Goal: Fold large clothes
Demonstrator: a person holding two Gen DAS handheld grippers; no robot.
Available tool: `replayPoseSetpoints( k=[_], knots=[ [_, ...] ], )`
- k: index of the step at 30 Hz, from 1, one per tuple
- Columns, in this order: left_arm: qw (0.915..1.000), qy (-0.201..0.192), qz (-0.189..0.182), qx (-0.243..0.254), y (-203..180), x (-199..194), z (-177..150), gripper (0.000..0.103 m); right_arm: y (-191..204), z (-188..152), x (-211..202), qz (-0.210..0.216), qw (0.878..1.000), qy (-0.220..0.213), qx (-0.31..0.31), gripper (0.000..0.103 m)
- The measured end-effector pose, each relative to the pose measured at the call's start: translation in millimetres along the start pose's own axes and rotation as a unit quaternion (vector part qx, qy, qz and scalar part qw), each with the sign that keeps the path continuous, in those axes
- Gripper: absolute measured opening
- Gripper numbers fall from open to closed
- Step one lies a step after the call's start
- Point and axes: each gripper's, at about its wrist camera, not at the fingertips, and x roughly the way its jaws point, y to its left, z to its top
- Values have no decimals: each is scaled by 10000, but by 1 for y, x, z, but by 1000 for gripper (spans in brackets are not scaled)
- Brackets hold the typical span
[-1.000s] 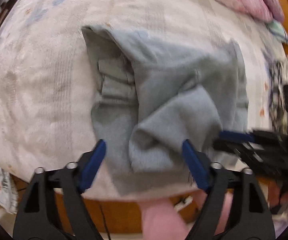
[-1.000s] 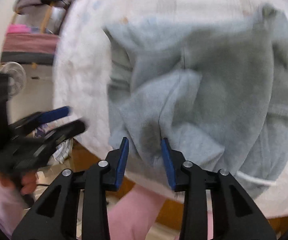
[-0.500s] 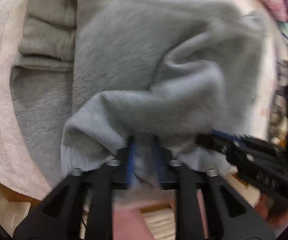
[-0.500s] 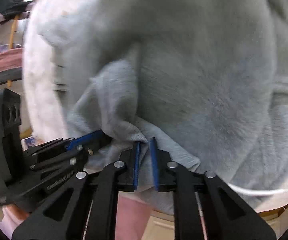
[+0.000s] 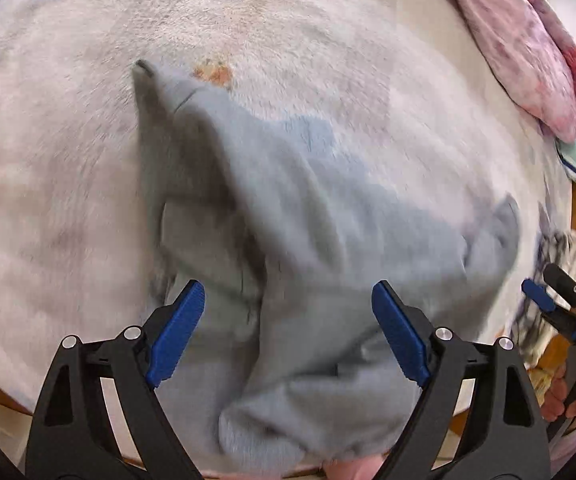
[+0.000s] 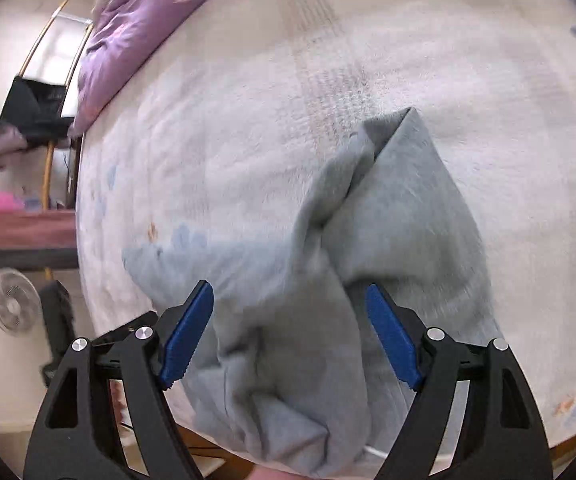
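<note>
On the pale bed [image 5: 68, 200], a grey garment [image 5: 327, 248] lies bunched near the front edge. The left tool [image 5: 288, 332] and right tool [image 6: 288, 332] hover above it, jaws opening wide, with cloth below the gap but untouched by the pads.

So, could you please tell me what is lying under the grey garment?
The grey garment lies crumpled on the pale fleecy blanket, which shows all around it. Whatever sits beneath its folds is covered.

pale patterned bedspread [image 6: 367, 60] – purple quilt [image 6: 136, 32] behind, floor fan [image 6: 12, 304] beside bed.
</note>
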Motion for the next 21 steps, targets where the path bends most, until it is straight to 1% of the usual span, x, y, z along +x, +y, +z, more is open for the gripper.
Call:
replayPoseSetpoints(
  k=[1, 2, 3, 4, 5, 6, 8, 9, 10, 12, 13, 14, 15, 16, 17, 18, 19, 20, 21],
  knots=[
    [10000, -3, -78, -27, -1, 5, 5, 67, 4, 4, 16, 57, 9999, 111, 47, 67],
    [9997, 2, -234, -22, -1, 10, 10, 44, 3, 7, 23, 155, 9997, 187, 71, 62],
    [9996, 75, -273, 33, -2, 21, 16, 10, 5, 11, 39, 345, 9985, 425, 89, 49],
    [9998, 162, -98, 74, -3, 29, 20, 8, 2, 11, 41, 213, 9981, 567, 61, 27],
    [9996, 229, 46, 141, -6, 35, 25, 7, -3, 14, 45, -135, 9978, 653, 29, 14],
    [9996, 208, 69, 168, -7, 35, 28, 5, -8, 16, 52, -346, 9969, 702, 95, 12],
    [9996, 13, 44, 289, -14, 22, 34, 5, -28, 22, 46, -92, 9963, 520, 679, 11],
    [9989, -240, -17, 400, -20, 10, 37, 4, -34, 25, 38, -1, 9959, 373, 819, 11],
    [9975, -474, -102, 508, -25, -3, 42, 4, -35, 29, 28, -43, 9969, 125, 776, 11],
    [9959, -630, -177, 621, -36, -14, 55, 4, -30, 37, 17, -167, 9979, -207, 597, 11],
    [9953, -661, -131, 694, -42, -14, 63, 4, -30, 42, 17, -193, 9978, -269, 573, 11],
    [9946, -683, 2, 781, -49, -8, 75, 4, -28, 49, 19, -239, 9980, -296, 510, 11],
    [9948, -608, 121, 808, -52, 2, 84, 4, -26, 53, 24, -294, 9980, -307, 467, 11],
    [9955, -508, 213, 774, -50, 14, 91, 4, -26, 63, 34, -435, 9978, -256, 426, 12],
    [9963, -388, 276, 710, -49, 23, 96, 4, -26, 65, 46, -538, 9973, -202, 449, 14],
    [9973, -210, 395, 590, -42, 37, 101, 5, -28, 69, 57, -695, 9964, -81, 476, 21],
    [9975, -94, 489, 506, -34, 47, 103, 16, -32, 75, 73, -851, 9951, 167, 471, 27],
    [9977, -59, 522, 423, -33, 52, 103, 18, -32, 76, 78, -838, 9949, 231, 520, 27],
    [9988, -77, 389, 296, -29, 50, 103, 19, -36, 76, 77, -741, 9951, 222, 620, 30]
  ],
)
